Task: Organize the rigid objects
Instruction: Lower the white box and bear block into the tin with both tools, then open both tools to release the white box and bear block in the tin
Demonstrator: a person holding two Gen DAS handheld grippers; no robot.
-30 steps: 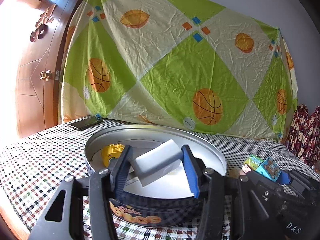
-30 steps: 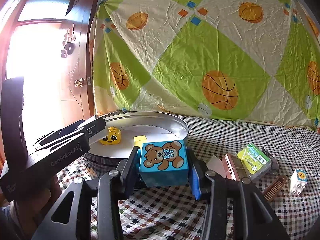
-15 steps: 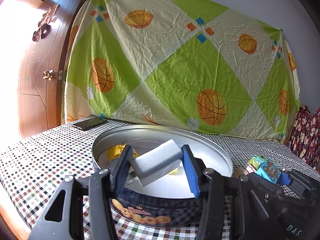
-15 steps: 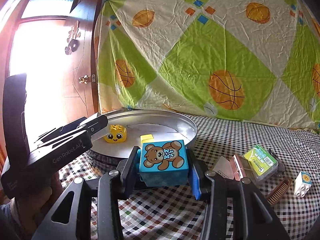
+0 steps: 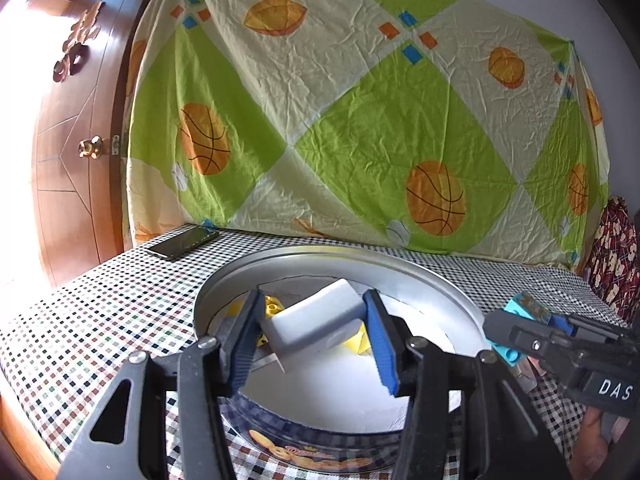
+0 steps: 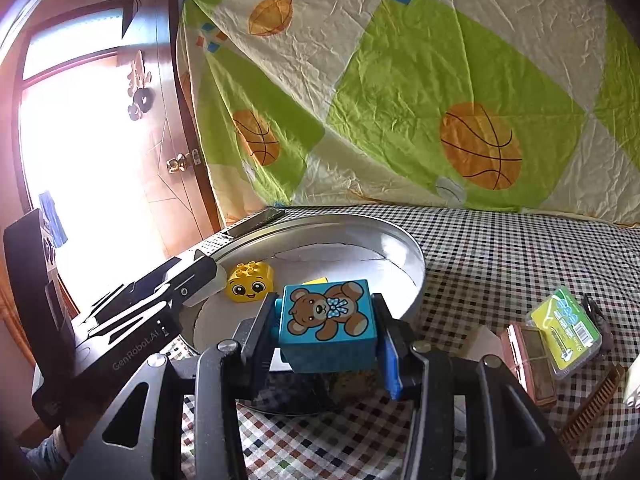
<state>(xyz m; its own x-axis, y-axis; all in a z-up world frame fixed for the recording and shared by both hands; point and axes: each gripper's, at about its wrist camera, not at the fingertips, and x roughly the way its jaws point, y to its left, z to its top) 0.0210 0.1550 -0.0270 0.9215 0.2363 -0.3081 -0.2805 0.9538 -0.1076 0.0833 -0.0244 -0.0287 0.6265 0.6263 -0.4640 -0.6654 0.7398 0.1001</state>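
Holding one item in each set of tongs over a round biscuit tin (image 5: 304,446), evidently the collecting vessel for the loose hard objects.

- Left tongs (image 5: 312,334): clamping a pale grey rounded block (image 5: 316,322), possibly a small case, tilted with its far end raised. It is hanging above the tin's white-lined floor, which suggests it is being brought in for release.
- Right tongs (image 6: 326,330): gripping a blue bear-print toy brick (image 6: 328,314) by its two sides, picture face showing toward the camera. It is hovering at the tin's near rim (image 6: 418,268), apparently waiting its turn behind the left item.
- Already lying in the tin: a yellow smiley-face brick (image 6: 250,286) and a small yellow piece (image 6: 314,280) beside it.
- Sitting out on the checked surface (image 6: 520,248), right of the tin and well apart from it: a green-labelled packet (image 6: 566,330), a brown case (image 6: 528,354), a brown comb (image 6: 592,408), and a white brick (image 6: 634,386) at the frame edge. These are presumably awaiting collection.
- A phone (image 5: 182,242) is lying beyond the tin, near the patterned sheet (image 5: 360,120).
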